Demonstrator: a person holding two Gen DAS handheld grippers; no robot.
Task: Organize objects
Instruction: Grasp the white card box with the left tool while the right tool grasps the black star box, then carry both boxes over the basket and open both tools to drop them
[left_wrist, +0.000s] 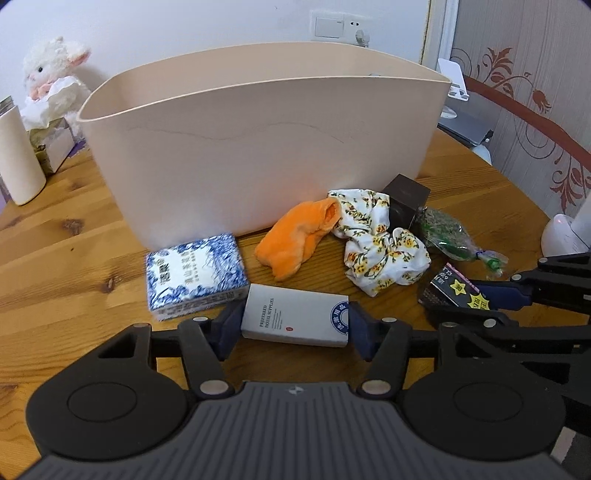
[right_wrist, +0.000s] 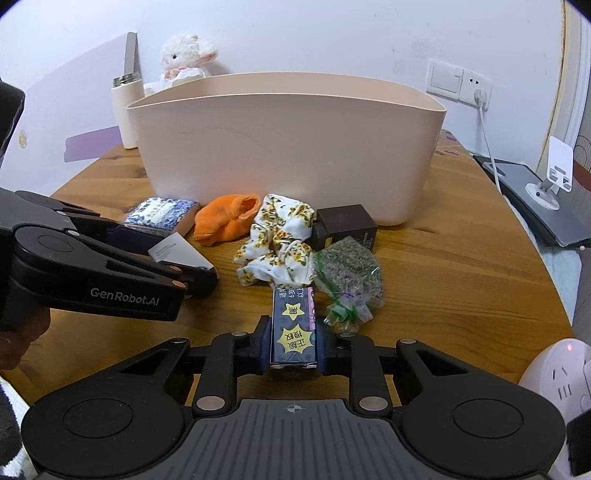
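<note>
A large beige bin (left_wrist: 258, 147) (right_wrist: 288, 147) stands on the wooden table (left_wrist: 66, 258). In front of it lie a blue-and-white box (left_wrist: 194, 275) (right_wrist: 162, 212), an orange cloth (left_wrist: 299, 240) (right_wrist: 225, 219), a floral cloth (left_wrist: 380, 243) (right_wrist: 277, 243), a dark cube (left_wrist: 404, 201) (right_wrist: 345, 225) and a green herb bag (left_wrist: 450, 236) (right_wrist: 347, 277). My left gripper (left_wrist: 293, 326) is shut on a white soap box (left_wrist: 295, 320) (right_wrist: 181, 251) resting on the table. My right gripper (right_wrist: 293, 345) is shut on a black card box with yellow stars (right_wrist: 293, 328) (left_wrist: 454, 291).
A plush lamb (left_wrist: 51, 74) sits on a tissue box (left_wrist: 51, 144) at the back left beside a cream bottle (left_wrist: 18, 155) (right_wrist: 125, 110). A laptop (right_wrist: 535, 199) with a phone stand (right_wrist: 554, 173) lies at the right. A white power strip (right_wrist: 554, 373) sits at the near right.
</note>
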